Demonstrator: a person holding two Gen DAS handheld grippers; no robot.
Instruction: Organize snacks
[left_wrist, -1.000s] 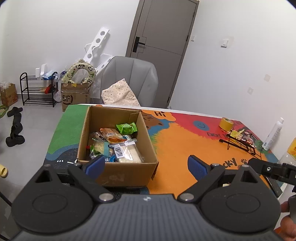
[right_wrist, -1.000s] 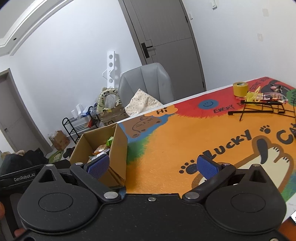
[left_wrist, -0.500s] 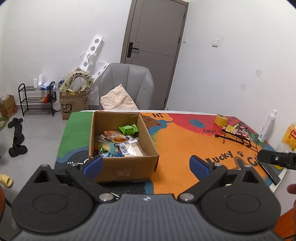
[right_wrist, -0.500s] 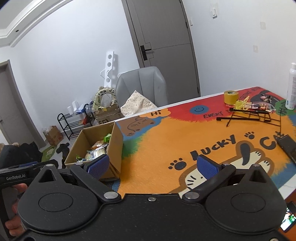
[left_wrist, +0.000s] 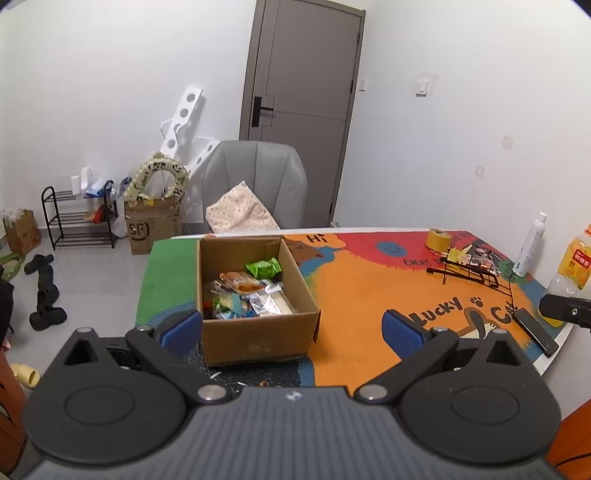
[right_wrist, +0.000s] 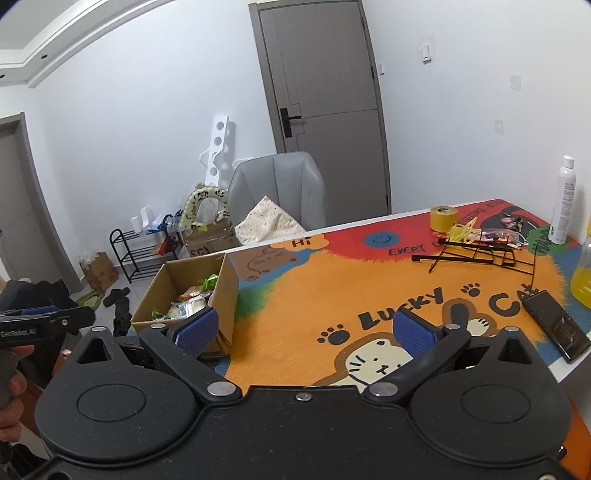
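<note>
While you hold back from the bench (left_wrist: 362, 291) | left tool (left_wrist: 291, 328) spread, empty | right tool (right_wrist: 306, 328) spread, empty | snacks (left_wrist: 247, 295) gathered in near-left cardboard box (left_wrist: 258, 339), likely for sorting.

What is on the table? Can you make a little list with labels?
box: cardboard box, open, on the mat's left part
inside box: snack packets, a green one at the back
rack: black wire rack, lying flat
tape: yellow roll
phone: dark phone near the table edge
left gripper: open, empty
right gripper: open, empty
</note>
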